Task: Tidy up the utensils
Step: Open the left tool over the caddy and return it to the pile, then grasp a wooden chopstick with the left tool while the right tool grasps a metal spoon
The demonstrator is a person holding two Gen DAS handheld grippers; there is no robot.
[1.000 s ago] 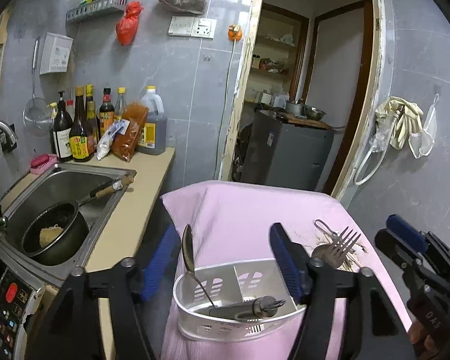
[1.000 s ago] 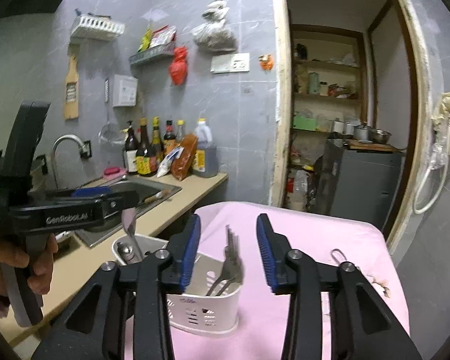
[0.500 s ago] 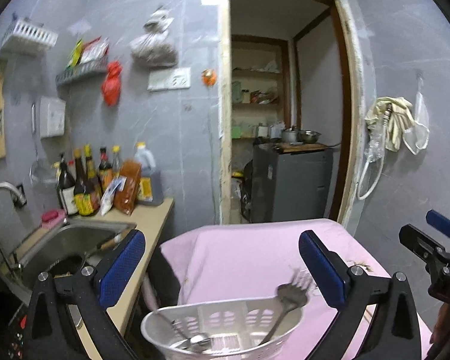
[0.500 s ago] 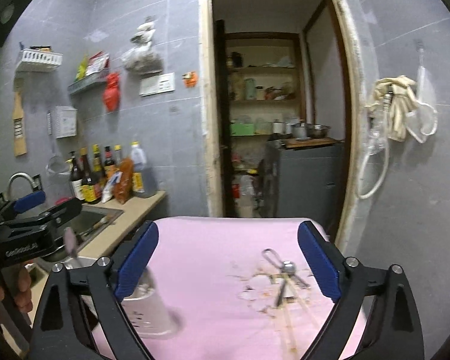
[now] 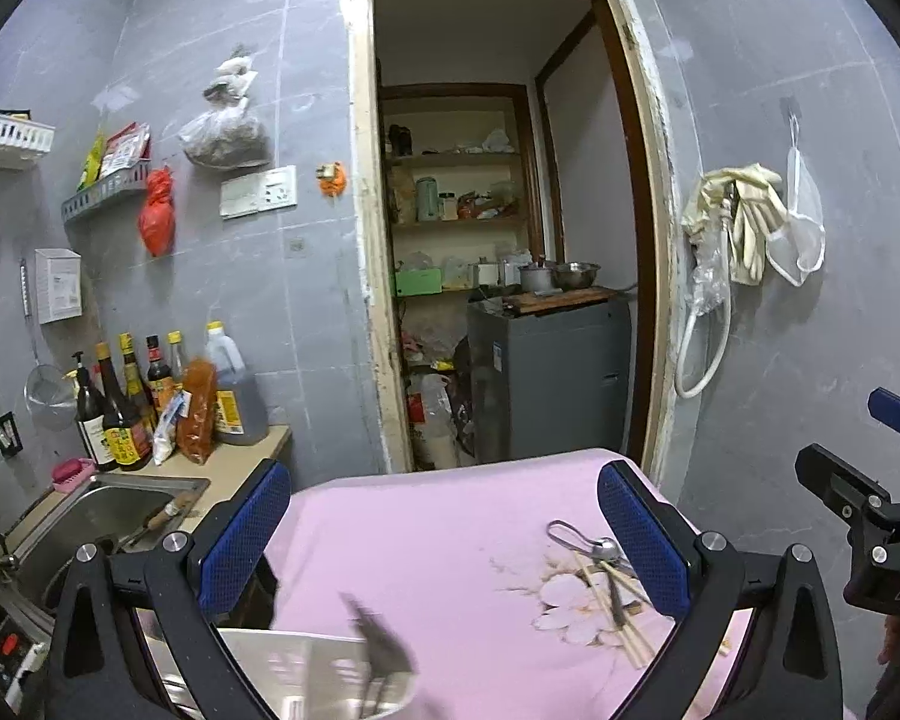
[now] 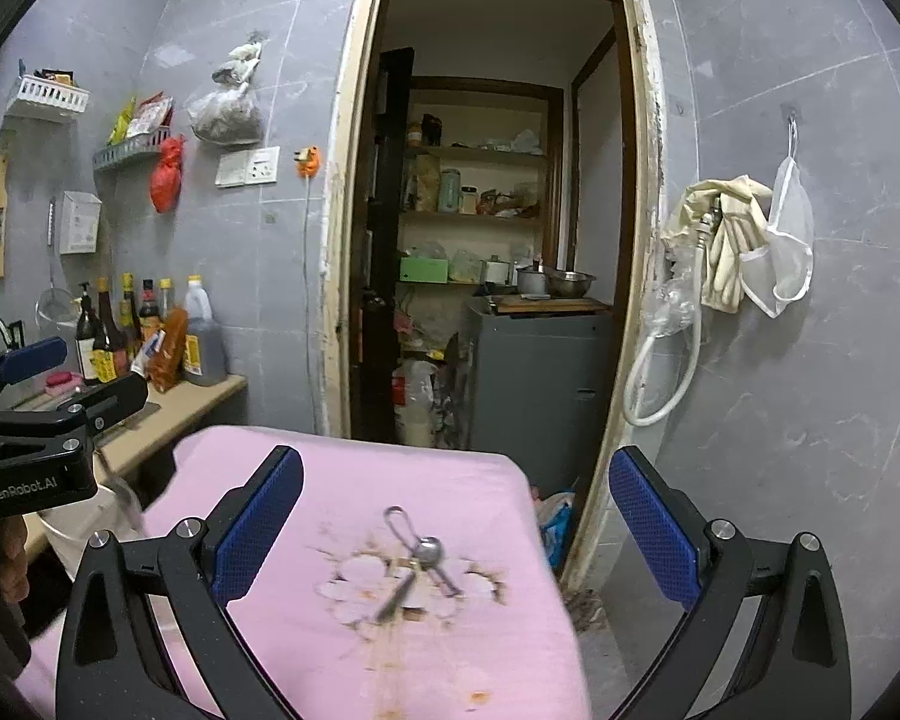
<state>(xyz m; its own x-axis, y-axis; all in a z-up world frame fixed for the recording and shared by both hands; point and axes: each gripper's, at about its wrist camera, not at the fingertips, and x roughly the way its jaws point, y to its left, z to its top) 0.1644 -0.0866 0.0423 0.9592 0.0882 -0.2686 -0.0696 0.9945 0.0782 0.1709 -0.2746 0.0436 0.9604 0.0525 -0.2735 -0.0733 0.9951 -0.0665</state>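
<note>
My left gripper (image 5: pixel 444 534) is open wide over the pink cloth table (image 5: pixel 426 540), nothing between its pads. Just below it sits the white utensil caddy (image 5: pixel 306 678), blurred, with a fork (image 5: pixel 381 654) leaning inside. A loop-handled spoon (image 5: pixel 594 547) and chopsticks (image 5: pixel 615 612) lie by the right pad. My right gripper (image 6: pixel 453 522) has its jaws opening, nearly full width, empty, above the loop-handled spoon (image 6: pixel 421 547) and a dark utensil (image 6: pixel 397 594) on the stained cloth (image 6: pixel 354 480). The caddy (image 6: pixel 84 528) shows partly behind the left gripper at far left.
A counter with a steel sink (image 5: pixel 108 510) and sauce bottles (image 5: pixel 126 408) runs along the left. Behind the table is an open doorway with a grey cabinet (image 5: pixel 546 378). The table's right edge drops off close to the tiled wall (image 6: pixel 780 420).
The right gripper let go of the fork, which now stands in the caddy. The left jaws widened off the caddy. Both grippers drew back and swung right, from the sink to the doorway.
</note>
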